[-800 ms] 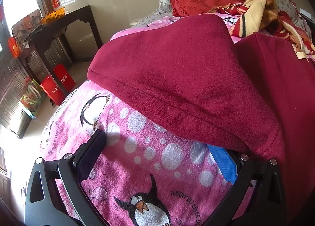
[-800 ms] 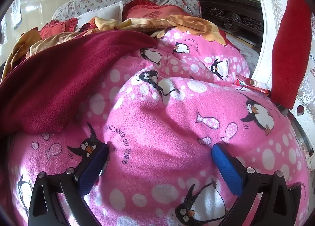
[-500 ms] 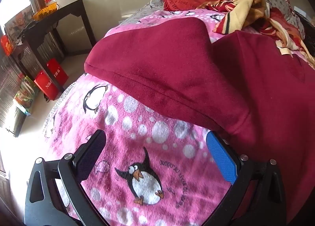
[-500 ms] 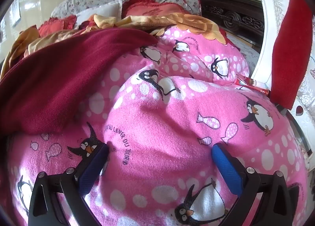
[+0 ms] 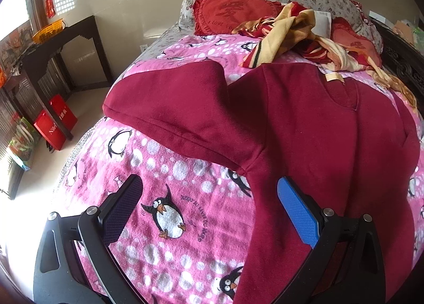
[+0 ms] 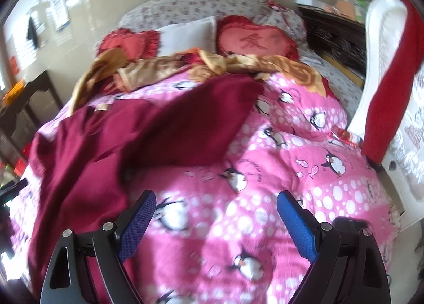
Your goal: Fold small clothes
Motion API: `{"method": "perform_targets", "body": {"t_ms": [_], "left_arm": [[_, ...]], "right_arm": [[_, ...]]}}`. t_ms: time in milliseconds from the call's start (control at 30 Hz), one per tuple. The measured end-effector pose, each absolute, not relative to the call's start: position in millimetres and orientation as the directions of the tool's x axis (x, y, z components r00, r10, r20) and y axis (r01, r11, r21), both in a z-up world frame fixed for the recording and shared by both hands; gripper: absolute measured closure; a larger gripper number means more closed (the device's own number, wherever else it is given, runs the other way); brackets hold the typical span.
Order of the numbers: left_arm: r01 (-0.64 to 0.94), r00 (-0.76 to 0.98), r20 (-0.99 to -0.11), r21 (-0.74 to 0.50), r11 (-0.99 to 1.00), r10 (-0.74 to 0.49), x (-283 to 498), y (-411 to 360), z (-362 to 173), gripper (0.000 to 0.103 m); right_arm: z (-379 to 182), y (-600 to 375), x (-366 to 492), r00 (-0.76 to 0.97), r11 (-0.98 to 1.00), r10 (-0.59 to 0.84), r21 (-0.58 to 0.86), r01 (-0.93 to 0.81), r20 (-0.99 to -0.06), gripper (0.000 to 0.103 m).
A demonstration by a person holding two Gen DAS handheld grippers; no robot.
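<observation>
A dark red sweater [image 5: 312, 129] lies spread flat on a pink penguin blanket [image 5: 164, 177], neck toward the pillows, its left sleeve [image 5: 175, 102] stretched out to the left. My left gripper [image 5: 209, 206] is open and empty above the blanket, its right finger over the sweater's lower left side. In the right wrist view the sweater [image 6: 111, 139] lies to the left with its right sleeve [image 6: 209, 116] reaching up and right. My right gripper [image 6: 216, 215] is open and empty above the blanket [image 6: 291, 171], beside the sweater's right edge.
Red heart cushions [image 5: 233, 12] and a crumpled yellow and red cloth [image 5: 299, 28] lie at the bed's head. A dark side table [image 5: 61, 47] and red boxes [image 5: 55, 121] stand left of the bed. A white chair with a red cloth [image 6: 389, 71] stands on the right.
Both grippers have pulled back and risen away from the sweater, so more of the bed shows. The right wrist view is blurred by motion. Both stay open.
</observation>
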State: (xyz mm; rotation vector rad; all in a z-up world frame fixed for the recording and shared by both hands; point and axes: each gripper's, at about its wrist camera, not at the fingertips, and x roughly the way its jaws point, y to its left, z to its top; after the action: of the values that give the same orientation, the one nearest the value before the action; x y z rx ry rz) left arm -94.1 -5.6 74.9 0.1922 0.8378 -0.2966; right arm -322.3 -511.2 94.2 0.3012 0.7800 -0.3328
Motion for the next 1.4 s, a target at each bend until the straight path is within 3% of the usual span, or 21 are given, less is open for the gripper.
{"method": "perform_targets", "body": {"t_ms": [233,367,867,1400], "left_arm": [[0.357,0.628,-0.750,0.038,0.933,-0.209,-102,-16,94,0.001],[0.360,0.629,-0.747,0.031,0.932,-0.218,-105,-16,101,0.001],[0.338,0.620,-0.757,0.021,0.941,-0.206,-89,-12,100,0.001],[0.322,0.587,-0.787,0.012,0.947,-0.190,-56,-17,78,0.001]], "right_arm": [[175,-448,-353,0.726,0.929,-0.091,0.205,0.309,-0.682,0.011],[189,-415,-340,0.735,0.944,-0.061,0.199,0.261,-0.675,0.011],[140,-325,-215,0.723,0.956,-0.039,0.185,0.228,-0.690,0.011],[101,-303,-166,0.690,0.963,-0.066,0.135,0.233,-0.721,0.011]]}}
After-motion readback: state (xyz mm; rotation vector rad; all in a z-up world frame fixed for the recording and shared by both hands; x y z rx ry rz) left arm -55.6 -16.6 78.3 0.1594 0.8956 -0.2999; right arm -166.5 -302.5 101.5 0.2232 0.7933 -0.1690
